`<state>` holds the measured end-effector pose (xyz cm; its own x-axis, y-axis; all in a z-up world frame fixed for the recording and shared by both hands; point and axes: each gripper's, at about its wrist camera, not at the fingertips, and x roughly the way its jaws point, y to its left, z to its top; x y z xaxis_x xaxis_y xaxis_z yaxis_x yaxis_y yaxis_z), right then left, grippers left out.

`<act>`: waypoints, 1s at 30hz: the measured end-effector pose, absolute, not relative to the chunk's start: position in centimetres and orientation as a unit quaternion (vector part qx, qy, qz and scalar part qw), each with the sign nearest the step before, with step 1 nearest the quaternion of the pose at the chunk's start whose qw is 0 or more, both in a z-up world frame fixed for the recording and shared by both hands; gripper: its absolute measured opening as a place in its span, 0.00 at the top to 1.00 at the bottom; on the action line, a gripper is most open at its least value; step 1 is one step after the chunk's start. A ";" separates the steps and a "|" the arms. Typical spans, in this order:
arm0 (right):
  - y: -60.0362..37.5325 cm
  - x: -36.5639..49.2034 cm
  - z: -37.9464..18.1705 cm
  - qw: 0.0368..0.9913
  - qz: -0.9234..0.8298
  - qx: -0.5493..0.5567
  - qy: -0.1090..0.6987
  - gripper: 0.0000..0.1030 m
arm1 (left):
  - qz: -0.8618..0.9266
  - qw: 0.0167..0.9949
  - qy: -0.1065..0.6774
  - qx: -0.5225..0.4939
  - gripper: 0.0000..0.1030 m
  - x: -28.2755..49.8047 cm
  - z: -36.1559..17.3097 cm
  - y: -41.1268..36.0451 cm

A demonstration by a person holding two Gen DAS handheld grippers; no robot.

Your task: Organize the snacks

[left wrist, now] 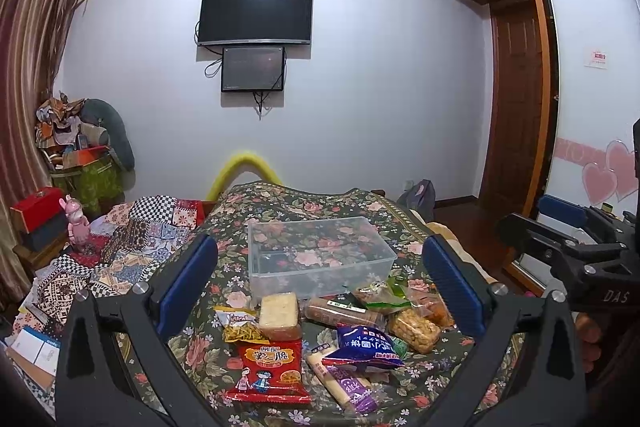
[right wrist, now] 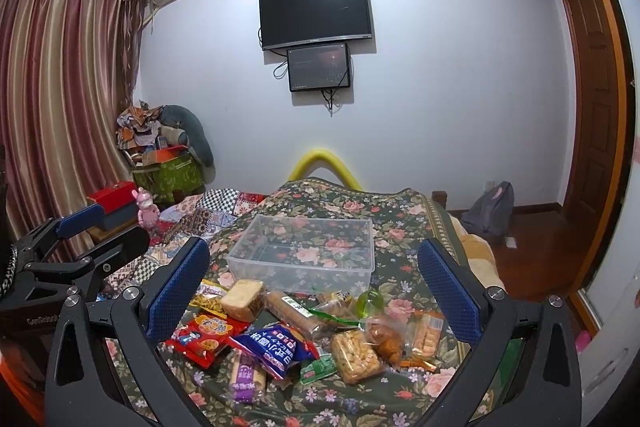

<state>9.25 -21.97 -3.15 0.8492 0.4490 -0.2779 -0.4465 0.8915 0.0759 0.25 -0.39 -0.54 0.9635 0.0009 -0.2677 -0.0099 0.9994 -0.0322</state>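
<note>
Hovering above the snacks [left wrist: 320, 339], the left gripper [left wrist: 320, 283] is gaping wide, empty. The right gripper [right wrist: 316, 283] is gaping likewise, with the tub [right wrist: 308, 251] lying ahead.

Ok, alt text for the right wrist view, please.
The right gripper, jaws wide open and holding nothing, hovers over a pile of snack packets on a floral bedspread, including a red packet and a blue packet. Beyond them sits an empty clear plastic bin; the left gripper shows at the left edge.

A pale wall [left wrist: 360, 87] carries a black television [left wrist: 255, 14]; striped curtains [right wrist: 60, 99] hang left, a wooden wardrobe [left wrist: 516, 75] stands right.
</note>
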 end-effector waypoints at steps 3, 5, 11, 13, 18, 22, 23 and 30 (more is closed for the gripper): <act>-22.0 9.3 -3.2 0.961 0.233 0.004 0.146 0.00 | 0.003 0.991 0.136 -0.017 0.00 0.3 -0.6 -0.4; -22.0 9.2 -3.2 0.961 0.233 0.004 0.146 0.00 | 0.003 0.990 0.137 -0.017 0.00 0.3 -0.6 -0.4; -21.8 9.0 -3.2 0.961 0.236 0.005 0.145 0.00 | 0.003 0.990 0.136 -0.018 0.00 0.3 -0.7 -0.5; -21.8 9.0 -3.2 0.961 0.237 0.005 0.145 0.00 | 0.002 0.990 0.137 -0.018 0.00 0.3 -0.7 -0.5; -21.8 9.1 -3.4 0.960 0.239 0.005 0.144 0.00 | 0.002 0.990 0.137 -0.019 0.00 0.4 -0.7 -0.5; -21.9 9.1 -3.6 0.959 0.243 0.007 0.144 0.00 | 0.002 0.990 0.140 -0.019 0.00 0.4 -0.8 -0.5; -21.9 9.1 -3.6 0.959 0.244 0.007 0.144 0.00 | 0.002 0.990 0.141 -0.019 0.00 0.4 -0.8 -0.5; -21.8 9.3 -3.8 0.958 0.246 0.003 0.144 0.00 | 0.000 0.989 0.145 -0.026 0.00 0.7 -0.8 -0.2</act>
